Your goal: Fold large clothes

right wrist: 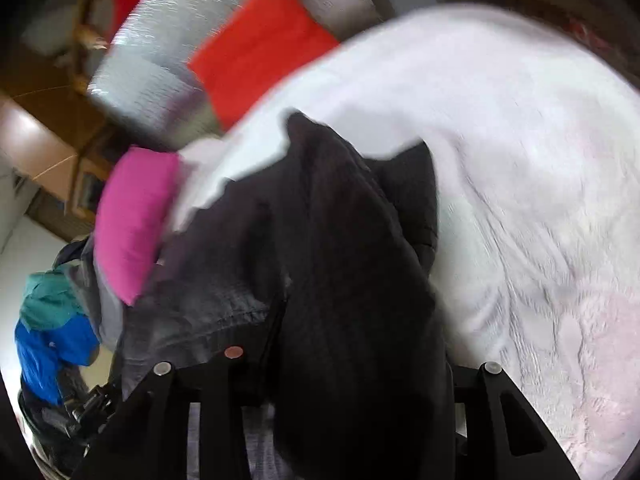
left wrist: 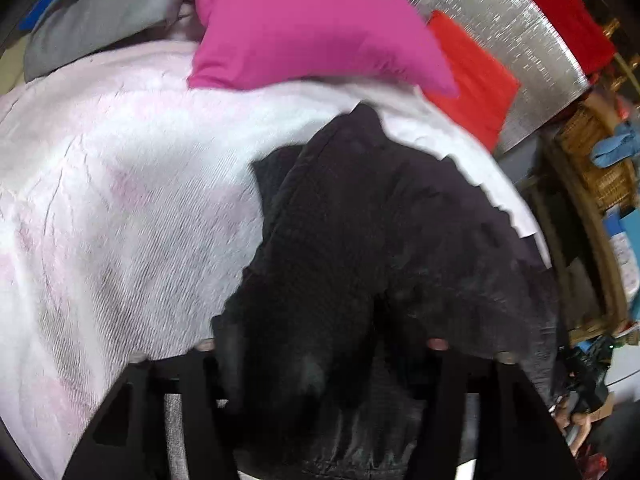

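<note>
A: In the left wrist view, the black jacket (left wrist: 360, 240) lies on the white-pink bed cover (left wrist: 120, 200), toward its right edge. The left gripper (left wrist: 320, 360) has its two fingers on both sides of a thick bunch of the jacket. The jaws are partly apart, but the picture is blurred, so I cannot tell if the pads really press the fabric.

B: The right wrist view shows the same jacket (right wrist: 340, 260) between the fingers of the right gripper (right wrist: 328, 364). It fills the gap completely. Here too, I cannot tell if it is truly clamped.

A: My view shows the pink pillow (left wrist: 304, 24) large at the far edge of the bed, and a wicker basket (left wrist: 600, 168) beyond the right side.

B: Mine shows the pillow (right wrist: 132, 220) small, at the left. Only mine shows the blue and green cloth (right wrist: 52, 328) low at the left. The red cloth (right wrist: 260, 48) shows in both.
</note>
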Demonstrator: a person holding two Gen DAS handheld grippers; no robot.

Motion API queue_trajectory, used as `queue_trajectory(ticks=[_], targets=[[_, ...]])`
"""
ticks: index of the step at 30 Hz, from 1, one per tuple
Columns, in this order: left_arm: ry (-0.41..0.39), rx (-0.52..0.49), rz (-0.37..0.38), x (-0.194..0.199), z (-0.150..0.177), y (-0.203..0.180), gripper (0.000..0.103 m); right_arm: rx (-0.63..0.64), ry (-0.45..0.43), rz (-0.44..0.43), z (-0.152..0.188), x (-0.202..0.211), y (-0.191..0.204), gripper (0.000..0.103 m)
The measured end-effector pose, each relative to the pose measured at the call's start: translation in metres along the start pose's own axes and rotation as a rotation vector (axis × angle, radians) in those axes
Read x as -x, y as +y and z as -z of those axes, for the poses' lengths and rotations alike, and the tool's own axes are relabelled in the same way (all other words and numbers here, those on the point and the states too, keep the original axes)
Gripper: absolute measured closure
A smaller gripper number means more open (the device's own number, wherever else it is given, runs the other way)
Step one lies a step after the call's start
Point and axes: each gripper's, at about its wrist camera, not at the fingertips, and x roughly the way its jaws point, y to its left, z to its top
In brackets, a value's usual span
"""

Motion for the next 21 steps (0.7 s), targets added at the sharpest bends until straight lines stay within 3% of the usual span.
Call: queue_trajectory(ticks=[3,7,13,15,17,21], targets=[[0.001,0.011,-0.024,0.004,0.002,0.004,0.030,-0.019,0.008,0.019,0.001,0.011,-0.005,0.046],[-0.073,-0.018,-0.117,0.025,0.003,-0.004,0.030,-0.007,-0.033,0.063,0.003,0.027,0.004,0.039],[-0.247,-0.057,-0.269,0.068,0.020,-0.016,0.028,0.032,-0.239,0.180,0.020,0.093,0.013,0.025],[-0.297,-0.062,-0.278,0.084,0.033,-0.022,0.027,0.016,-0.268,0.157,0.030,0.113,0.011,0.023],[-0.323,-0.062,-0.247,0.098,0.047,-0.028,0.023,-0.029,-0.262,0.068,0.045,0.125,0.008,0.022],[-0.307,-0.118,-0.194,0.108,0.083,-0.037,0.020,-0.061,-0.240,-0.035,0.081,0.136,0.006,0.019]])
